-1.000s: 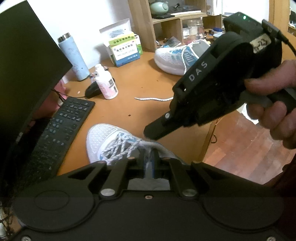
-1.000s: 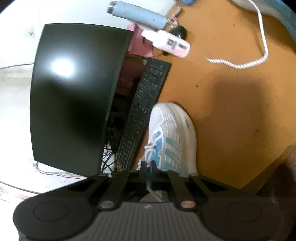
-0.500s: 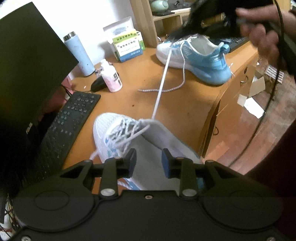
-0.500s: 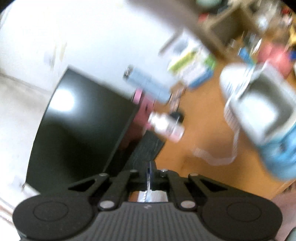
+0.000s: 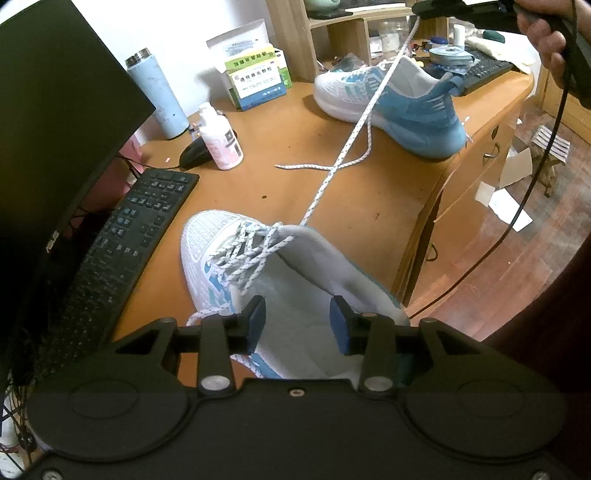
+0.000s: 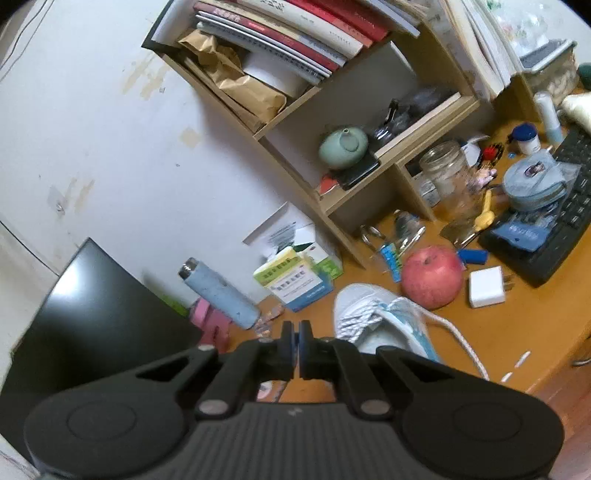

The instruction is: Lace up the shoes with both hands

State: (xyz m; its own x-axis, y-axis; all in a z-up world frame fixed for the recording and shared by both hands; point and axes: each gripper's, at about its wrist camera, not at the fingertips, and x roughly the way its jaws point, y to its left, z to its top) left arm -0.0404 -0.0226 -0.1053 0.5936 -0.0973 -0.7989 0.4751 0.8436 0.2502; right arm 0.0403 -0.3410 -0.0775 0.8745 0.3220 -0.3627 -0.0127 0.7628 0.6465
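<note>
The left gripper (image 5: 297, 325) has just been opening its jaws, and nothing sits between the pads now; they stand apart over the heel opening of the near shoe (image 5: 258, 273), low in the middle of the left wrist view. A second ago the right gripper (image 5: 424, 9) was down at that shoe's eyelets; now it is high in the upper right of the frame, clamped on the end of the white lace (image 5: 347, 144), which runs taut in a long diagonal from the top eyelet up to it. In its own view the jaws are pressed together with only a sliver between them. That reads as a pull-through: one pass looks threaded and the slack is being drawn out, with the left side freed, probably to take the other lace end. The taut lace crosses over the second shoe (image 5: 391, 99) and its loose lace (image 5: 317, 167) lying on the surface (image 5: 266, 129), so the two strands could tangle. A white bottle (image 5: 220, 138), mouse (image 5: 194, 157) and keyboard (image 5: 122, 240) crowd the left, and the near shoe sits close to the surface edge.
</note>
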